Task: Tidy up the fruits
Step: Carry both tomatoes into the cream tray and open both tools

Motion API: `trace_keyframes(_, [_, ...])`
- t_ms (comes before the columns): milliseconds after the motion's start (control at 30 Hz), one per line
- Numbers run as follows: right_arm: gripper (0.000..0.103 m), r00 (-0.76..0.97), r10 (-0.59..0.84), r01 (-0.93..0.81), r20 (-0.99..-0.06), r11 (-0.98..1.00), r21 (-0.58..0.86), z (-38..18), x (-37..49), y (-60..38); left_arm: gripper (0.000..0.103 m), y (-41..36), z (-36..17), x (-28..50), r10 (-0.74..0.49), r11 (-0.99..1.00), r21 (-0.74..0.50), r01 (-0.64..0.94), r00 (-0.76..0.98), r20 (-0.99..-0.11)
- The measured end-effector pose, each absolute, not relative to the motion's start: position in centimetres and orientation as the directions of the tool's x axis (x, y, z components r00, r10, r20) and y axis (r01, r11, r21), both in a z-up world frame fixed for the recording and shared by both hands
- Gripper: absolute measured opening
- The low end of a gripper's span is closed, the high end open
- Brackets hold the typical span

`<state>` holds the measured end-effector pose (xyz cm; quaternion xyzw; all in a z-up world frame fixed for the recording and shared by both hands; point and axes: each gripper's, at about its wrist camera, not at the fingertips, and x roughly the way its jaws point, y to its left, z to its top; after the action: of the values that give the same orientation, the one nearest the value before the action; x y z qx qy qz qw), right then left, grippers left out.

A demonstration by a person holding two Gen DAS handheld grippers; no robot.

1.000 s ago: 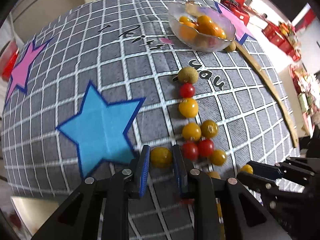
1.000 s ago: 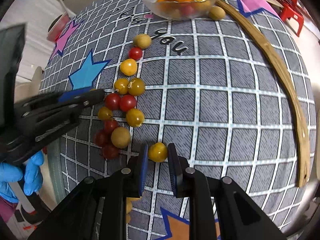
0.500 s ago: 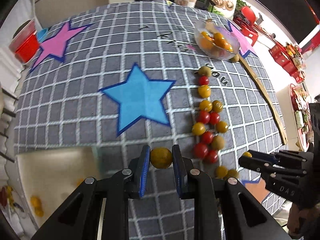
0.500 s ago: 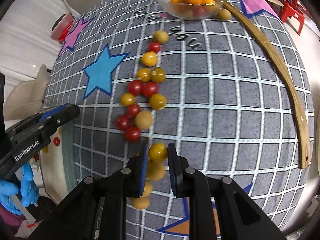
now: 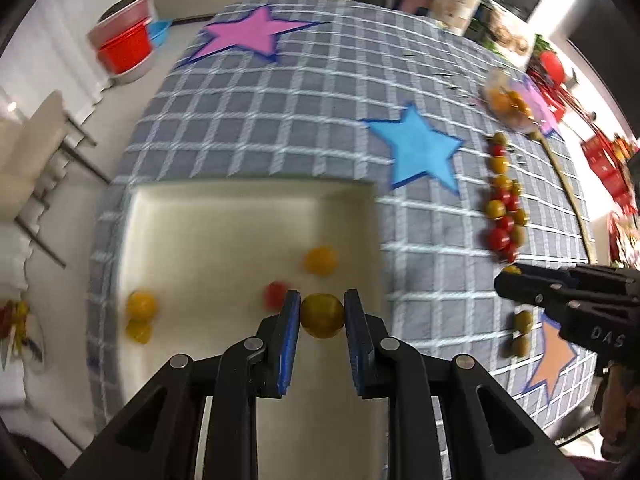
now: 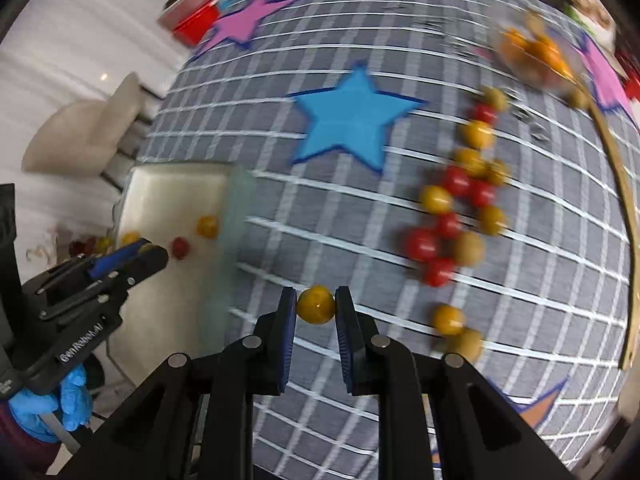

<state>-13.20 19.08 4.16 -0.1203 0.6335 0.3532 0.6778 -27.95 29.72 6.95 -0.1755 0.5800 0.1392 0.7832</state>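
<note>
My left gripper (image 5: 322,316) is shut on a yellow tomato (image 5: 321,315) and holds it above a white tray (image 5: 240,216) that has several small yellow and red tomatoes in it. My right gripper (image 6: 316,306) is shut on another yellow tomato (image 6: 316,305) above the grey checked cloth, just right of the tray (image 6: 176,192). A line of red and yellow tomatoes (image 6: 456,208) lies on the cloth to the right; it also shows in the left wrist view (image 5: 503,216). The left gripper shows at the left of the right wrist view (image 6: 148,254).
A glass bowl (image 6: 536,56) with orange fruit stands at the far right; it shows in the left wrist view too (image 5: 508,100). A wooden stick (image 6: 624,200) lies along the cloth's right side. Red buckets (image 5: 124,48) stand on the floor beyond the table.
Both grippers have lifted their tomatoes and swung left. The left one now hangs over the white tray; the right one has come close to the tray's right edge.
</note>
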Motion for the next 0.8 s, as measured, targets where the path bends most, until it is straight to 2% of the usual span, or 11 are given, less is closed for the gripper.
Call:
trace_keyframes(300, [0.021,-0.123,0.317,-0.741,-0.94,0.601,0.3,3.9,-17.8,26.5,0.024,34.2,5.0,-34.3,0.067,0.829,-0.081,-0.554,0.241,-0.968])
trace_keyframes(533, [0.021,-0.184,0.279,-0.782,-0.943,0.54,0.312,2.2,-20.2,30.8,0.024,34.7,3.1,-36.6,0.102,0.82,-0.031,-0.572,0.199,-0.975])
trace_keyframes(800, [0.021,-0.176,0.249,-0.829,-0.952,0.484,0.28,0.9,-21.1,35.4,0.024,35.1,1.9,-37.8,0.153,0.793,0.022,-0.609,0.164,-0.975])
